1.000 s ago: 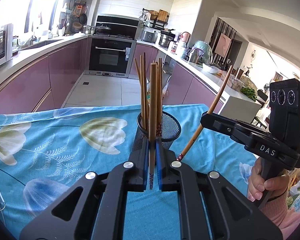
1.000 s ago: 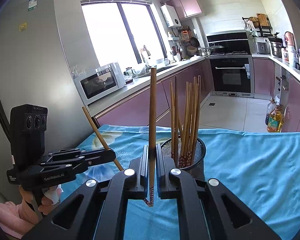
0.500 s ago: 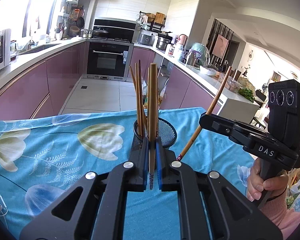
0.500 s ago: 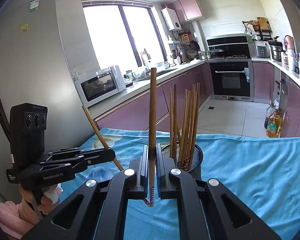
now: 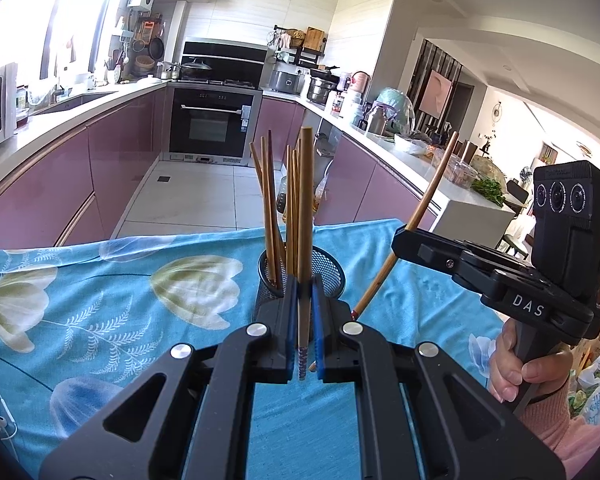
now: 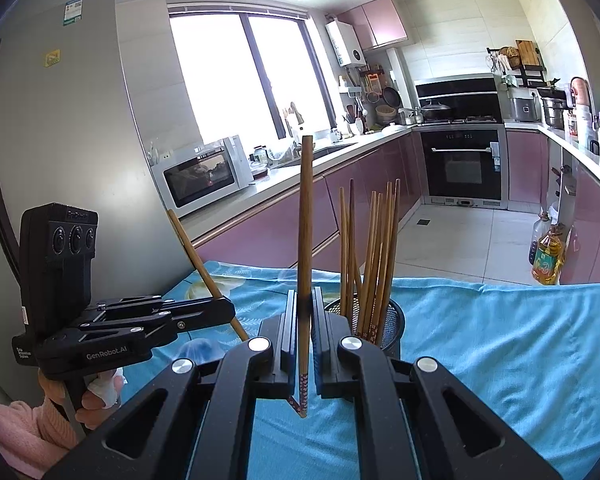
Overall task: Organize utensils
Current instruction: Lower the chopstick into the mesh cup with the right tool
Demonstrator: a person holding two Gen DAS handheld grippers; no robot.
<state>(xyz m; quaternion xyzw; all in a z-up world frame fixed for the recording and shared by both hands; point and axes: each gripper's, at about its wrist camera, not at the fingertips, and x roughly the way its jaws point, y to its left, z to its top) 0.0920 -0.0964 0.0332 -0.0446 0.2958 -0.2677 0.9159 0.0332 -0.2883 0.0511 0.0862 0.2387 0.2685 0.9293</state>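
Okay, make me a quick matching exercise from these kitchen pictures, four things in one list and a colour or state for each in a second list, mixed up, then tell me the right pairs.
Things:
1. left gripper
2. mesh cup
3. tablecloth
4. lower cabinets

Colour or state:
A. pink fronts
B. blue with pale flowers
C. shut on one chopstick
D. black, with several chopsticks standing in it

Pairs: 1-C, 2-D, 3-B, 4-A

Wooden chopsticks [image 5: 305, 216], black wire-mesh holder [image 5: 328, 270] (metal), printed cloth tablecloth [image 5: 100, 300].
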